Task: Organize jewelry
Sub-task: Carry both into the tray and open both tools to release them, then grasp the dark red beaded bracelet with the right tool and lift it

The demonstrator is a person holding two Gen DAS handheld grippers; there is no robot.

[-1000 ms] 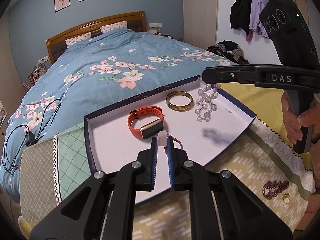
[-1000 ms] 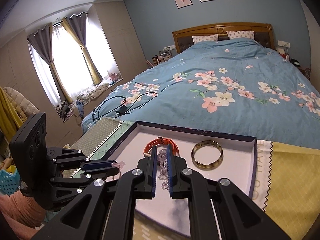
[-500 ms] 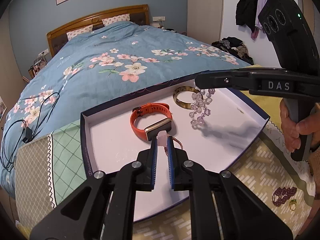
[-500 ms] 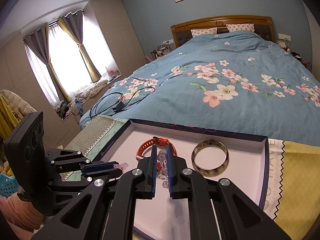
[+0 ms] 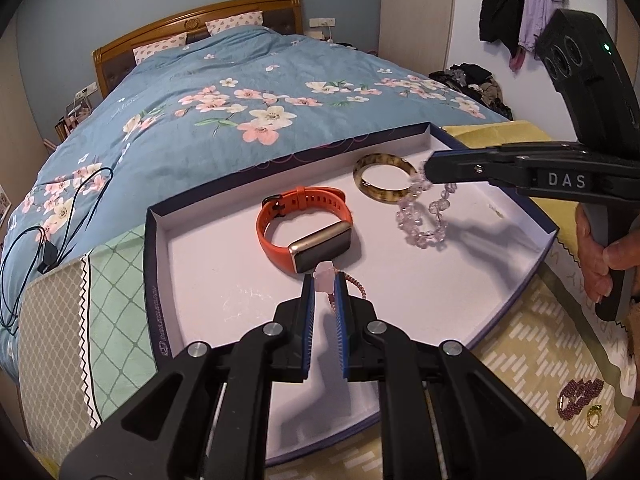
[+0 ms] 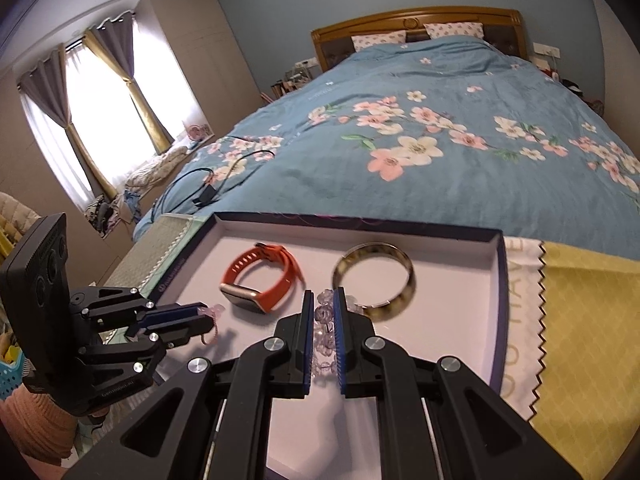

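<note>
A navy-rimmed white tray (image 5: 154, 280) holds an orange smartwatch (image 5: 304, 220) and a tortoiseshell bangle (image 5: 382, 178). My left gripper (image 5: 324, 282) is shut on a pink-stone chain bracelet (image 5: 325, 276) low over the tray, just in front of the watch. My right gripper (image 5: 426, 166) is shut on a clear bead bracelet (image 5: 424, 216) that dangles beside the bangle, its lower loop close to the tray floor. In the right wrist view, the right gripper (image 6: 323, 300) clamps the clear beads (image 6: 324, 316) near the bangle (image 6: 374, 276). There the left gripper (image 6: 208, 318) is left of the watch (image 6: 260, 280).
The tray (image 6: 500, 300) lies on patterned cloths at the foot of a blue floral bed (image 5: 240, 100). A purple bead bracelet (image 5: 580, 396) and a gold ring (image 5: 594, 416) lie on the cloth at right. A black cable (image 5: 48, 240) trails on the bedcover at left.
Both grippers have come down toward the tray with their bracelets still clamped. The clear beads now hang lower, next to the bangle.
</note>
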